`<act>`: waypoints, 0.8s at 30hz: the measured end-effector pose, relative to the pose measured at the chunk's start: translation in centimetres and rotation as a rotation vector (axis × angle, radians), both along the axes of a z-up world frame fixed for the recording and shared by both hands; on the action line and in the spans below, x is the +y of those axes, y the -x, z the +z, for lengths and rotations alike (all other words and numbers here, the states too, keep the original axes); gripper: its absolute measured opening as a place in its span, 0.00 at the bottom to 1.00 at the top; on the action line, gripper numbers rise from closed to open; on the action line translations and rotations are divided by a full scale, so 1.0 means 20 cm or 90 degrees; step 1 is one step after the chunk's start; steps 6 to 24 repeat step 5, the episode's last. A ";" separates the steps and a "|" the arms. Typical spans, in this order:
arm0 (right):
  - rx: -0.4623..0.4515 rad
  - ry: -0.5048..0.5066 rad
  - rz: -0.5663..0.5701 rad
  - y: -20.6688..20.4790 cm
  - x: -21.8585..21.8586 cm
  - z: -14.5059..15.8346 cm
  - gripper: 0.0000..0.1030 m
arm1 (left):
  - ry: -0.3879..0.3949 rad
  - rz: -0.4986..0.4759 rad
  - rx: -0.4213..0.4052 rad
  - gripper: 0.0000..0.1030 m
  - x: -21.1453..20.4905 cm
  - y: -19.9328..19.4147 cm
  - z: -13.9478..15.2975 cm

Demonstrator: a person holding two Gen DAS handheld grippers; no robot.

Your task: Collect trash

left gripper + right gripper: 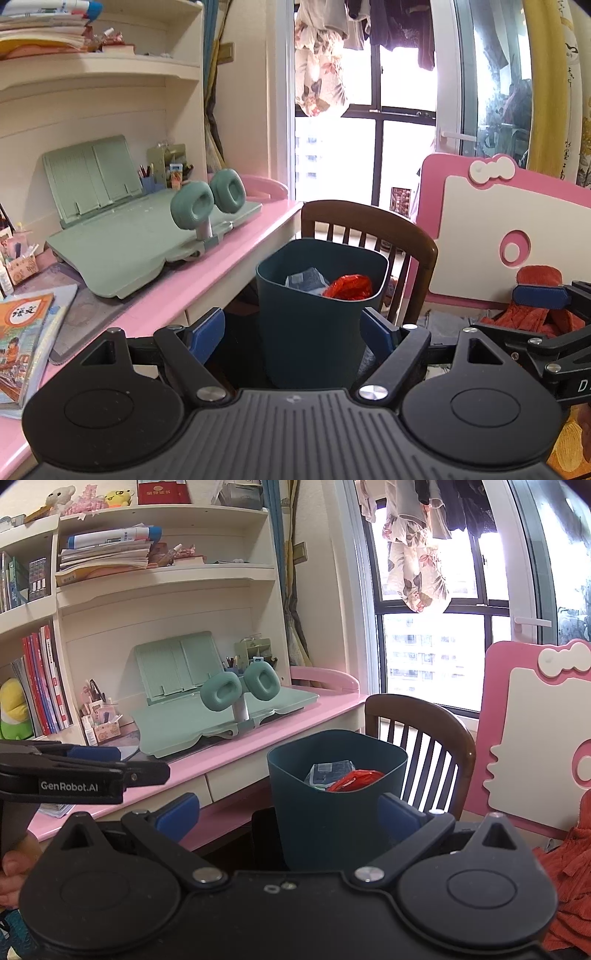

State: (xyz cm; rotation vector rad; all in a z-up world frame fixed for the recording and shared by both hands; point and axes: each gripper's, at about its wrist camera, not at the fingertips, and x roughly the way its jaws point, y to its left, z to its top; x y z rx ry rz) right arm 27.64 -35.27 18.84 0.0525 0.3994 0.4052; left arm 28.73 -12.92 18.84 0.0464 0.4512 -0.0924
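Note:
A dark teal trash bin stands on the floor by the pink desk, in front of a wooden chair. Inside lie a red crumpled wrapper and a bluish packet. My left gripper is open and empty, its blue pads on either side of the bin, short of it. My right gripper is open and empty too, facing the bin the same way. The right gripper shows at the right edge of the left wrist view; the left one shows at the left of the right wrist view.
The pink desk carries a green book stand, green headphones, pencil holders and books. Shelves rise above. A brown chair and a pink-white board stand behind the bin. Red cloth lies right.

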 end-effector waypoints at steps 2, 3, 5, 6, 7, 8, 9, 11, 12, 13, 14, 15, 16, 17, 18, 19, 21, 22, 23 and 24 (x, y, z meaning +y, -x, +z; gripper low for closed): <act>0.001 0.001 0.000 0.00 0.00 -0.01 1.00 | -0.003 0.001 0.001 0.78 0.00 0.00 0.00; 0.002 0.001 0.001 0.00 0.00 -0.01 1.00 | -0.004 0.003 0.005 0.78 0.01 0.00 0.00; 0.005 0.000 -0.002 0.00 -0.01 -0.02 1.00 | 0.000 0.001 0.010 0.78 0.01 0.00 -0.01; 0.005 0.000 -0.002 0.00 -0.01 -0.02 1.00 | 0.000 0.001 0.010 0.78 0.01 0.00 -0.01; 0.005 0.000 -0.002 0.00 -0.01 -0.02 1.00 | 0.000 0.001 0.010 0.78 0.01 0.00 -0.01; 0.005 0.000 -0.002 0.00 -0.01 -0.02 1.00 | 0.000 0.001 0.010 0.78 0.01 0.00 -0.01; 0.005 0.000 -0.002 0.00 -0.01 -0.02 1.00 | 0.000 0.001 0.010 0.78 0.01 0.00 -0.01; 0.005 0.000 -0.002 0.00 -0.01 -0.02 1.00 | 0.000 0.001 0.010 0.78 0.01 0.00 -0.01; 0.005 0.000 -0.002 0.00 -0.01 -0.02 1.00 | 0.000 0.001 0.010 0.78 0.01 0.00 -0.01; 0.005 0.000 -0.002 0.00 -0.01 -0.02 1.00 | 0.000 0.001 0.010 0.78 0.01 0.00 -0.01; 0.005 0.000 -0.002 0.00 -0.01 -0.02 1.00 | 0.000 0.001 0.010 0.78 0.01 0.00 -0.01; 0.005 0.000 -0.002 0.00 -0.01 -0.02 1.00 | 0.000 0.001 0.010 0.78 0.01 0.00 -0.01; 0.005 0.000 -0.002 0.00 -0.01 -0.02 1.00 | 0.000 0.001 0.010 0.78 0.01 0.00 -0.01; 0.005 0.000 -0.002 0.00 -0.01 -0.02 1.00 | 0.000 0.001 0.010 0.78 0.01 0.00 -0.01; 0.005 0.000 -0.002 0.00 -0.01 -0.02 1.00 | 0.000 0.001 0.010 0.78 0.01 0.00 -0.01; 0.005 0.000 -0.002 0.00 -0.01 -0.02 1.00 | 0.000 0.001 0.010 0.78 0.01 0.00 -0.01; 0.005 0.000 -0.002 0.00 -0.01 -0.02 1.00 | 0.000 0.001 0.010 0.78 0.01 0.00 -0.01; 0.005 0.000 -0.002 0.00 -0.01 -0.02 1.00 | 0.000 0.001 0.010 0.78 0.01 0.00 -0.01; 0.005 0.000 -0.002 0.00 -0.01 -0.02 1.00 | 0.000 0.001 0.010 0.78 0.01 0.00 -0.01; 0.005 0.000 -0.002 0.00 -0.01 -0.02 1.00 | 0.000 0.001 0.010 0.78 0.01 0.00 -0.01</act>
